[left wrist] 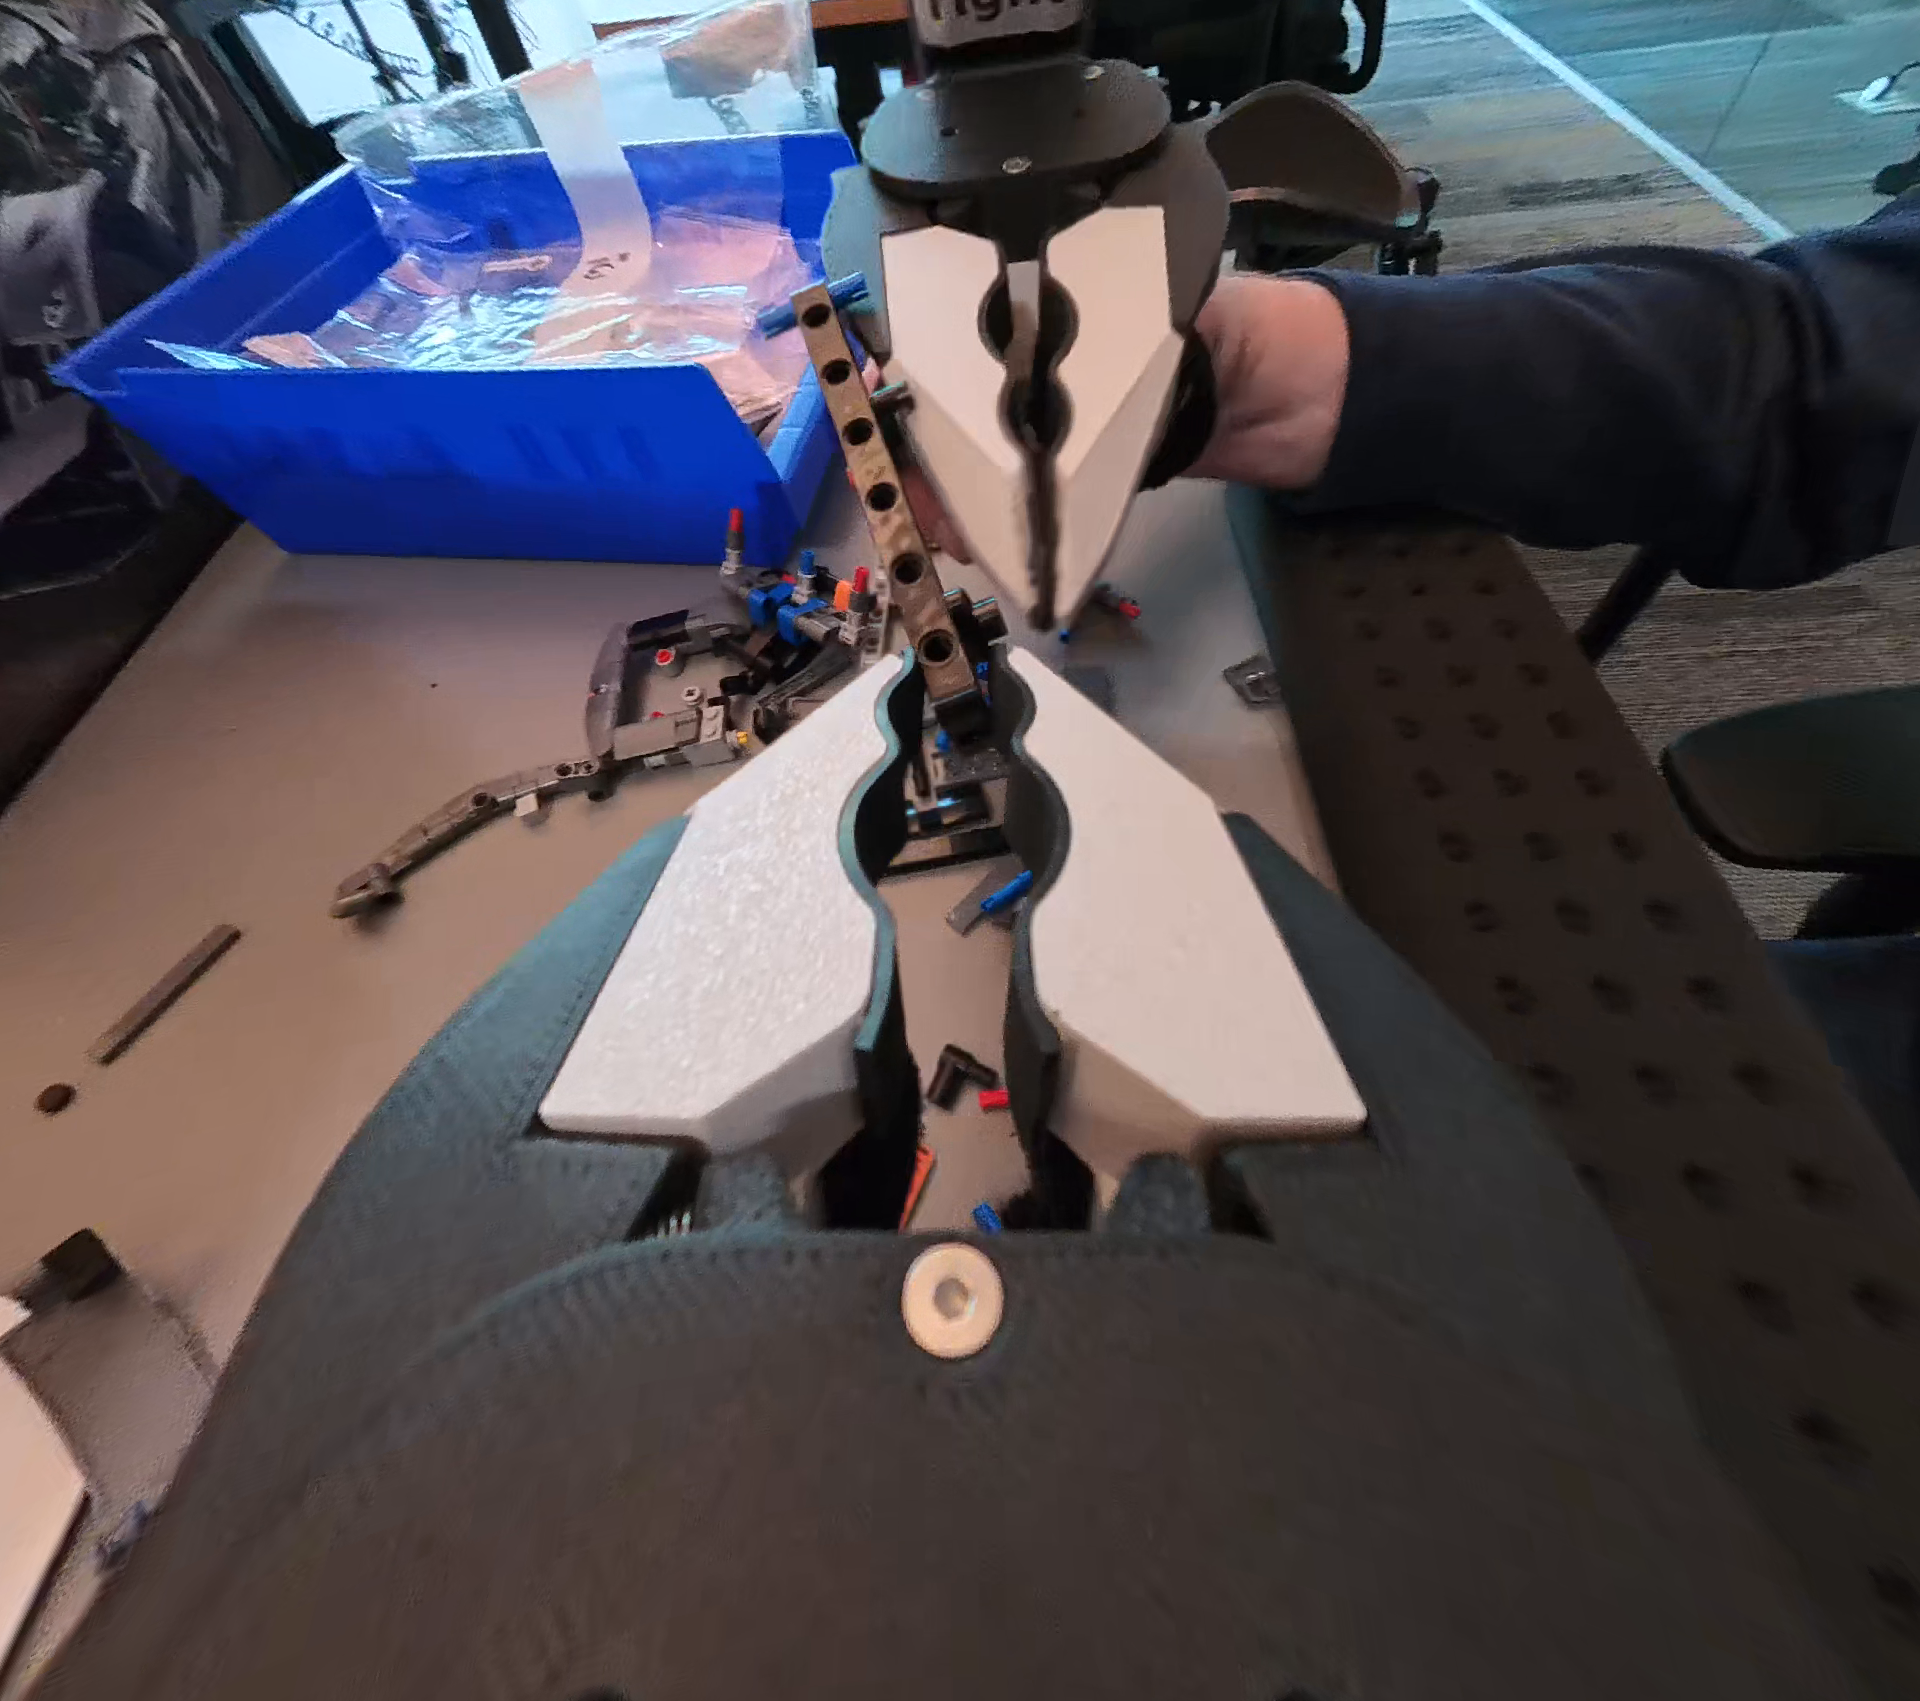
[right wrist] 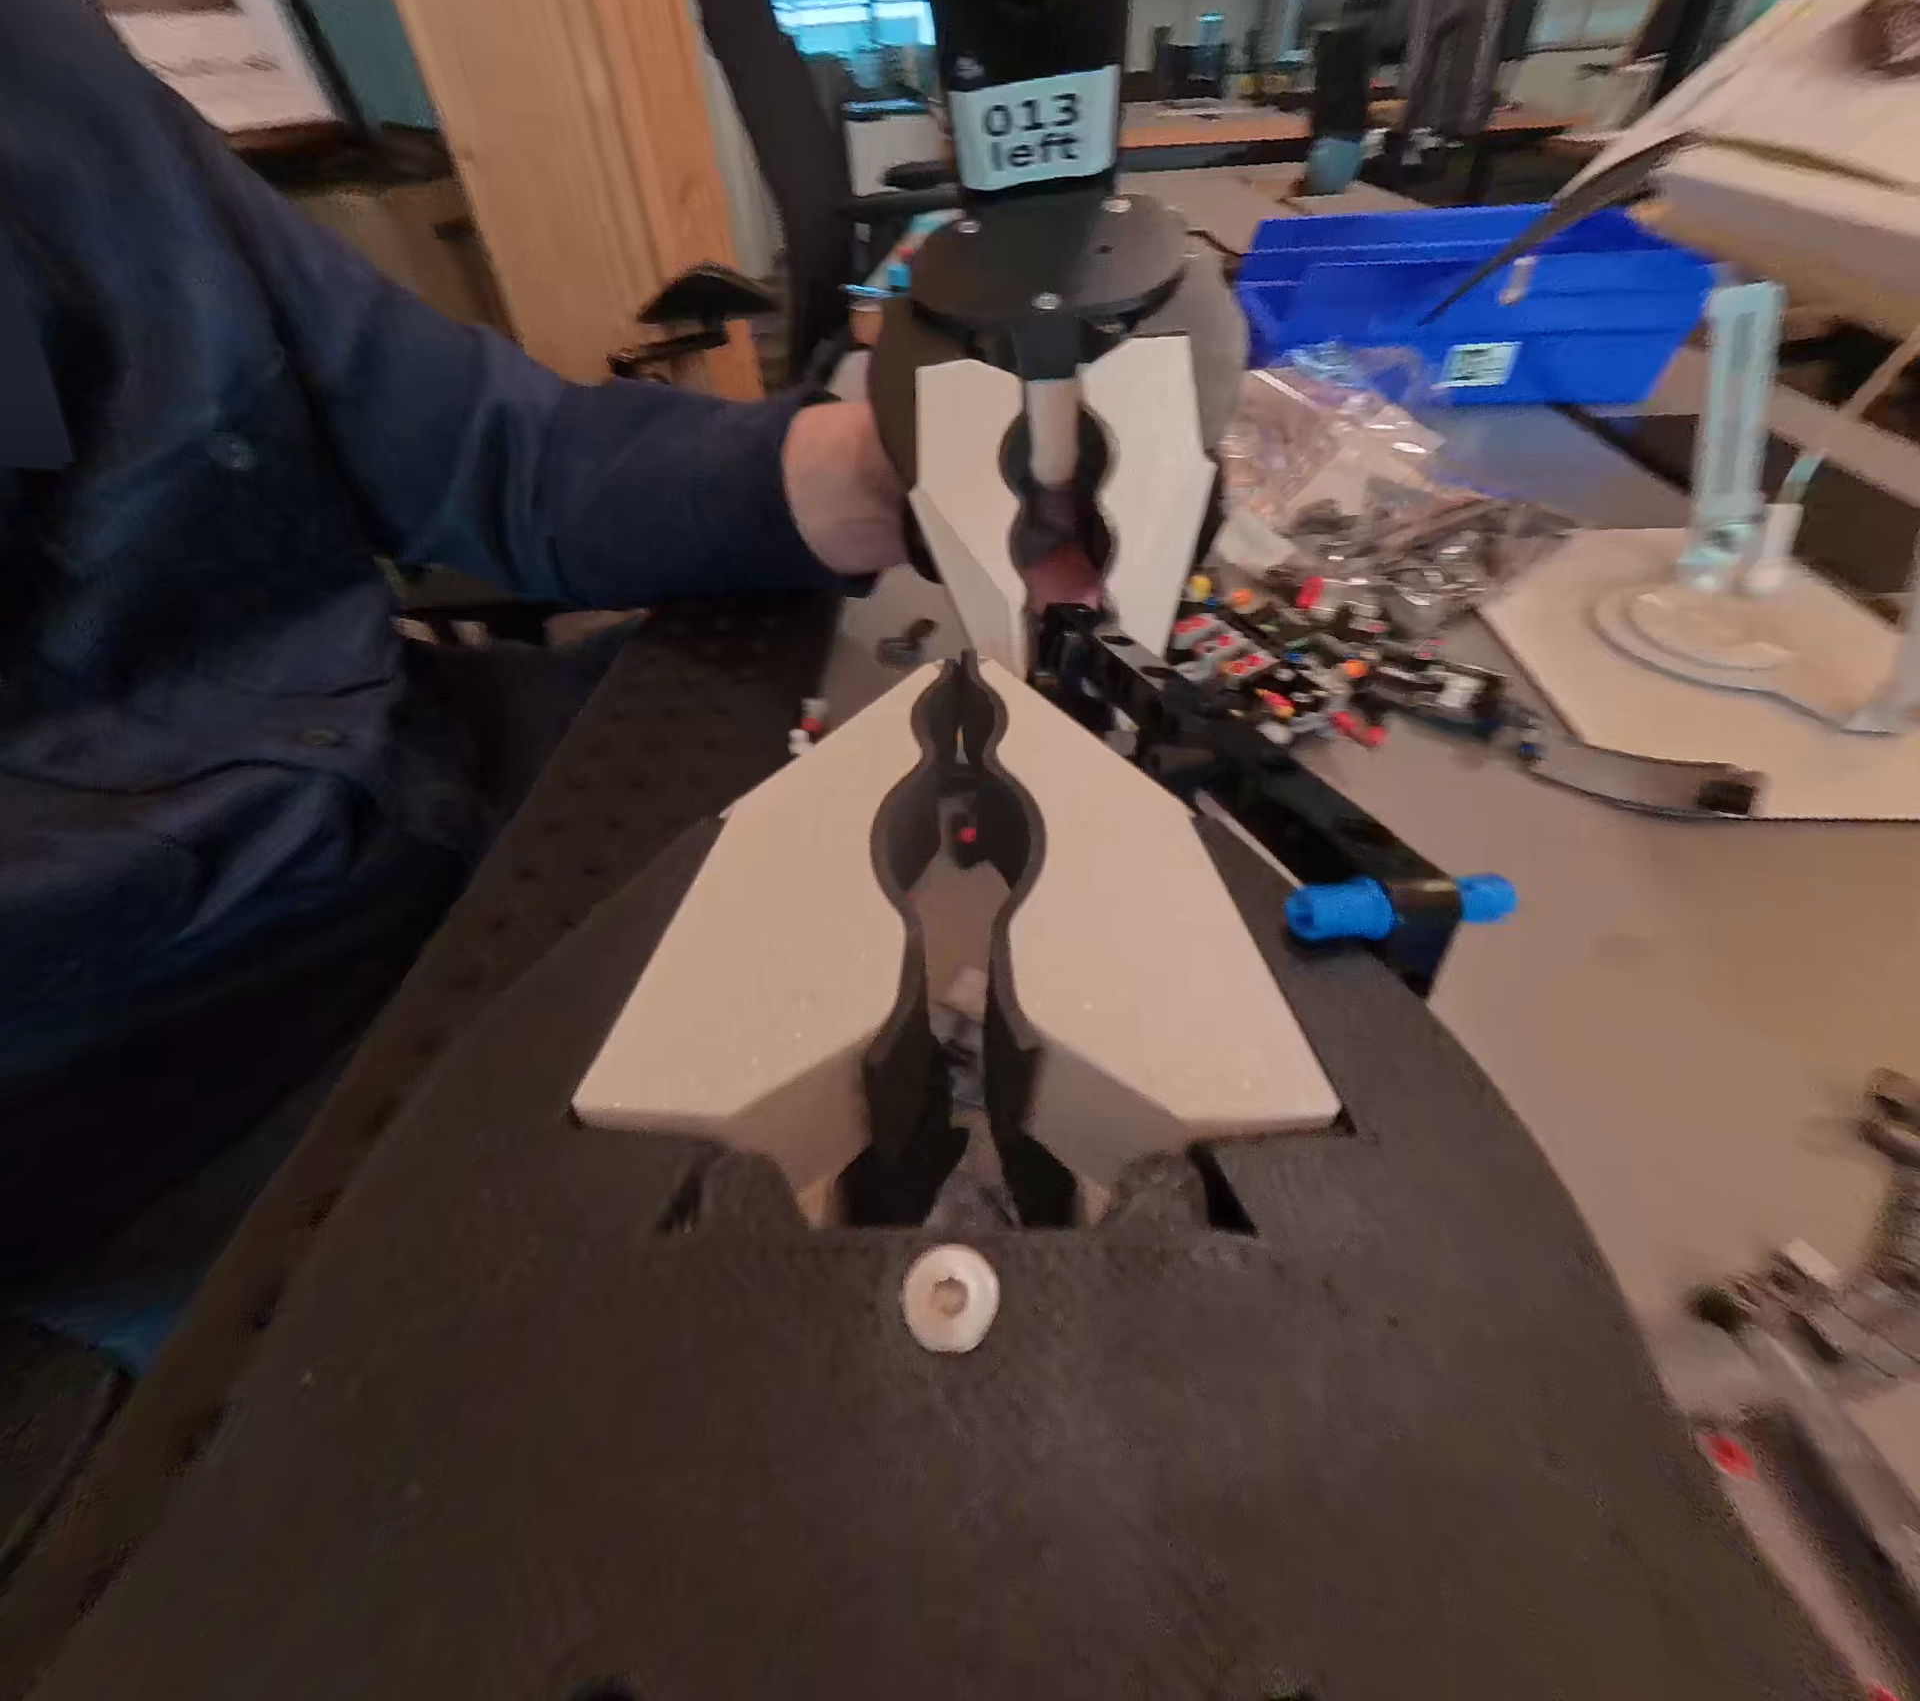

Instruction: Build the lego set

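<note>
My left gripper [left wrist: 954,677] is shut on the lower end of a black holed Lego beam [left wrist: 878,488], which rises up and to the left above the table. A blue pin [left wrist: 850,290] sticks through its far end. In the right wrist view the left gripper [right wrist: 1070,623] holds that beam [right wrist: 1288,799], with blue pins [right wrist: 1335,908] at its near end. My right gripper [right wrist: 966,677] is shut, its tips just beside the beam; I see nothing between them. It also shows in the left wrist view [left wrist: 1042,612], pointing down next to the beam.
A blue bin [left wrist: 416,456] with clear plastic bags stands at the back left. A partly built grey Lego frame [left wrist: 665,716] and loose parts [right wrist: 1299,664] lie on the grey table [left wrist: 312,820]. A perforated chair back [left wrist: 1558,872] is at the right edge. A person's sleeve [right wrist: 312,508] is on the left. Both grippers' tips are close together, under 4 cm apart.
</note>
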A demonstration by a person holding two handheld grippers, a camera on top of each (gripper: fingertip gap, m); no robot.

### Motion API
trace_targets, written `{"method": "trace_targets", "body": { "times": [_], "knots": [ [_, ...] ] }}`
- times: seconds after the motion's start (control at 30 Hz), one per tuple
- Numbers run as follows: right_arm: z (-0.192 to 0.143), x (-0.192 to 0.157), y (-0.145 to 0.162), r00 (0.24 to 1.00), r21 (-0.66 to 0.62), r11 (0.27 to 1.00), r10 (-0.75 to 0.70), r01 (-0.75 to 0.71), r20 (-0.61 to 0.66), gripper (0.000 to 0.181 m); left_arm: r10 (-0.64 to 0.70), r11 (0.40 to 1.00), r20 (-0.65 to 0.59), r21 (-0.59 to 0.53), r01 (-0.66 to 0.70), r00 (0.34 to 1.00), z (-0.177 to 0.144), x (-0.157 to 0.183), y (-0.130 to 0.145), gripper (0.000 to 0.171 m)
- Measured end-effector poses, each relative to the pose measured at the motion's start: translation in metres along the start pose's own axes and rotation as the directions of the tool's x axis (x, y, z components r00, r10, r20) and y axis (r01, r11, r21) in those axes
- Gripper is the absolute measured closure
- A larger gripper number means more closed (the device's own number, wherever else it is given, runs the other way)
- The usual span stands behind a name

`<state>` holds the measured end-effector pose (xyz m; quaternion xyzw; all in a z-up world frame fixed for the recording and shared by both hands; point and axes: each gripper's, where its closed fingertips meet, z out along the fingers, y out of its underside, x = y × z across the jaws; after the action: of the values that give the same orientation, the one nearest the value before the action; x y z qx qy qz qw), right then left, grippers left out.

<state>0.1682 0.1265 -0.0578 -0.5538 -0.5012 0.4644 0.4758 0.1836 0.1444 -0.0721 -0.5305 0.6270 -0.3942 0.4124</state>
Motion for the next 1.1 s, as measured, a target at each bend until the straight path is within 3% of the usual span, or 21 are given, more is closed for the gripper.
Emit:
{"method": "trace_targets", "body": {
  "times": [0.17, 0.3, 0.4, 0.7, 0.9, 1.03, 1.1],
  "knots": [
    [-0.004, 0.019, 0.009, 0.991, -0.063, 0.997, -0.044, 0.036, -0.130, 0.181, 0.141, 0.989, 0.153, -0.067, -0.132, 0.978, 0.002, -0.014, 0.004, 0.162],
    [-0.010, 0.028, 0.006, 0.984, -0.037, 0.999, -0.019, 0.013, -0.176, 0.181, 0.315, 0.945, 0.276, -0.182, -0.272, 0.908, 0.002, -0.024, 0.007, 0.162],
    [-0.016, 0.034, 0.001, 0.977, -0.002, 1.000, -0.014, 0.014, -0.213, 0.179, 0.354, 0.931, 0.312, -0.213, -0.298, 0.882, 0.002, -0.028, 0.007, 0.162],
    [-0.028, 0.053, 0.000, 0.954, 0.038, 0.999, 0.047, -0.038, -0.297, 0.175, 0.354, 0.934, 0.358, -0.184, -0.306, 0.864, -0.004, -0.033, -0.002, 0.162],
    [-0.044, 0.070, -0.003, 0.915, 0.093, 0.993, 0.105, -0.074, -0.389, 0.172, 0.176, 0.984, 0.310, -0.046, -0.170, 0.934, -0.012, -0.034, -0.008, 0.163],
    [-0.057, 0.079, -0.013, 0.896, 0.209, 0.971, 0.192, -0.114, -0.400, 0.149, 0.108, 0.994, 0.239, 0.002, -0.112, 0.965, -0.009, -0.027, -0.009, 0.163],
    [-0.058, 0.077, -0.019, 0.905, 0.251, 0.960, 0.211, -0.121, -0.370, 0.149, 0.086, 0.996, 0.198, 0.008, -0.089, 0.977, -0.006, -0.022, -0.008, 0.163]
  ]
}}
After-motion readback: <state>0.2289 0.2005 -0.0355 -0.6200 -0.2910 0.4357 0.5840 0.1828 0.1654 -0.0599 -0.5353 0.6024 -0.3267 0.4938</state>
